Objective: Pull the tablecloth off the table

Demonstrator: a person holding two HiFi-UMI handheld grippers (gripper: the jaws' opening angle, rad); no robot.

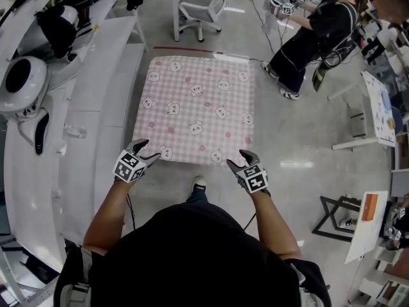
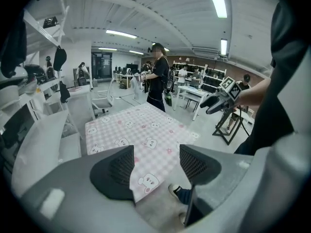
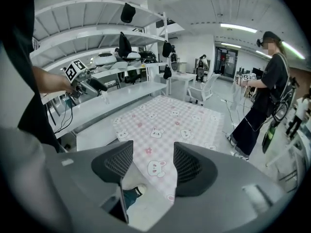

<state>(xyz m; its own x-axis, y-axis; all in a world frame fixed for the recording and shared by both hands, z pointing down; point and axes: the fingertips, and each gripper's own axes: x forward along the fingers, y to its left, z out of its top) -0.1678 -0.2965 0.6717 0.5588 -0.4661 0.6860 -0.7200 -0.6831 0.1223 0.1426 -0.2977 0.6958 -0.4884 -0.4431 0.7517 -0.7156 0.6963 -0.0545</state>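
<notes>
Now my left gripper [image 1: 147, 149] and right gripper [image 1: 238, 158] hold their jaws apart at the near corners of the flat, pink-checked tablecloth [image 1: 198, 107]. Bare floor [image 1: 300, 139] borders its right edge.

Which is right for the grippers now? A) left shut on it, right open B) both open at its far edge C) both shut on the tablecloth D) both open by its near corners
D: the left gripper and right gripper both show jaws apart, each by a near corner of the flat tablecloth.
</notes>
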